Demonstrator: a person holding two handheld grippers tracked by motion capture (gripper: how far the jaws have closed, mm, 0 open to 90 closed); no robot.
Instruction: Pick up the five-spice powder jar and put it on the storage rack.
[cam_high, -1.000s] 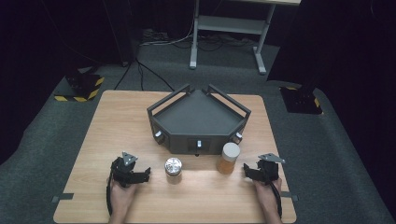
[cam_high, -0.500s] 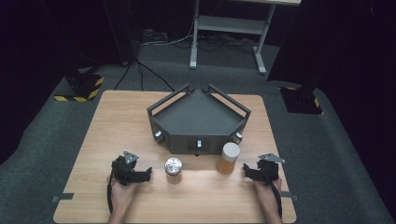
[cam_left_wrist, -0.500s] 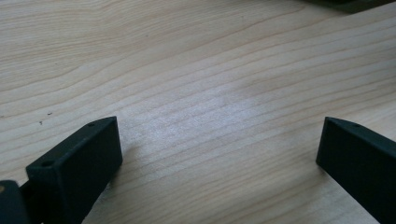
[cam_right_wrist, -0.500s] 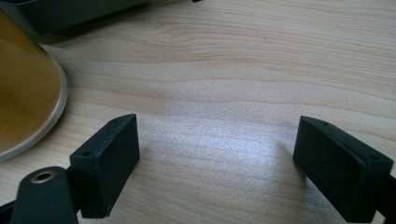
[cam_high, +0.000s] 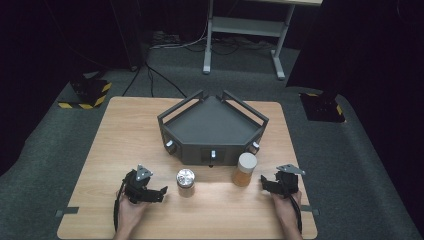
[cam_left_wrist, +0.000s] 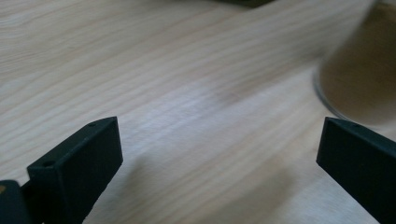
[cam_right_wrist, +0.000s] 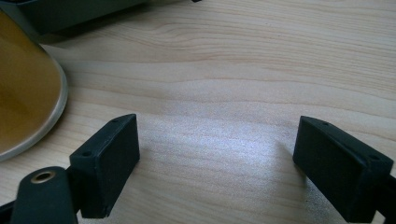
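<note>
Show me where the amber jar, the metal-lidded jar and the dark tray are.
amber jar (cam_high: 245, 170): high view, on its side wall.
metal-lidded jar (cam_high: 185, 177): high view, on its shiny lid.
dark tray (cam_high: 212, 122): high view, on its bare floor.

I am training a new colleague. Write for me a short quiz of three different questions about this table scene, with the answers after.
1. True or false: the left tool is closed on the silver-lidded jar.
2. Multiple choice: which container stands nearer to the right tool? A) the amber jar B) the silver-lidded jar C) neither, both are equally far.
3. Fill in: the dark angular tray sits on the wooden ____, behind the two jars.

Key
1. False. Its jaws stand wide apart over bare wood in the left gripper view, and the jar stands free beside it.
2. A.
3. table.
</note>
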